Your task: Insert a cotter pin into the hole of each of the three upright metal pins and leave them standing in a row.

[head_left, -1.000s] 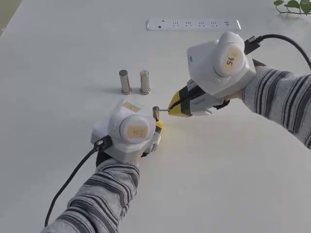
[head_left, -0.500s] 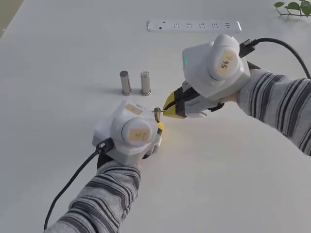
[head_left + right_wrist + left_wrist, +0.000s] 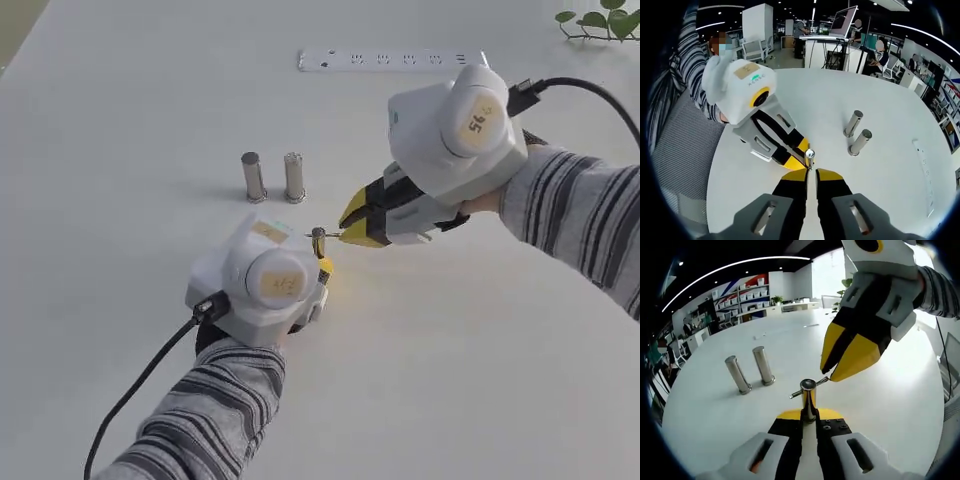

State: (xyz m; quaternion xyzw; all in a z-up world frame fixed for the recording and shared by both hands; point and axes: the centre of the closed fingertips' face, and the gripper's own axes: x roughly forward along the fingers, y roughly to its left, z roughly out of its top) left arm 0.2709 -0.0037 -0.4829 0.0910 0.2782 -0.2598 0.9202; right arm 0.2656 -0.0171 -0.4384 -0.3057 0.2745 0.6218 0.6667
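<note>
Farthest left on the white workbench (image 3: 120, 120), the left standing pin (image 3: 253, 176) and the right standing pin (image 3: 294, 176) are upright, just beside each other and apart from both grippers. As far as I can make out in the left gripper view, both look bare at the top.

Next comes my left gripper (image 3: 322, 266), jaws pinched on the lower shaft of the third metal pin (image 3: 808, 397), which it holds upright with the head clear above the fingertips.

The whole move turns on what happens at that head. The cotter pin (image 3: 796, 394) lies crosswise to the pin's vertical axis. One end pokes out on the pin's left and the other runs right, slightly upward, into the tips of my right gripper (image 3: 347, 233). So the cotter pin seems to sit in the hole, its long axis pointing straight back along the right gripper.

The right gripper's yellow jaws are nearly together, and I judge them to be nipping the cotter pin's right end. It is the nearer gripper to that end. Any further push should go leftward along that line while the left gripper keeps the pin vertical.
</note>
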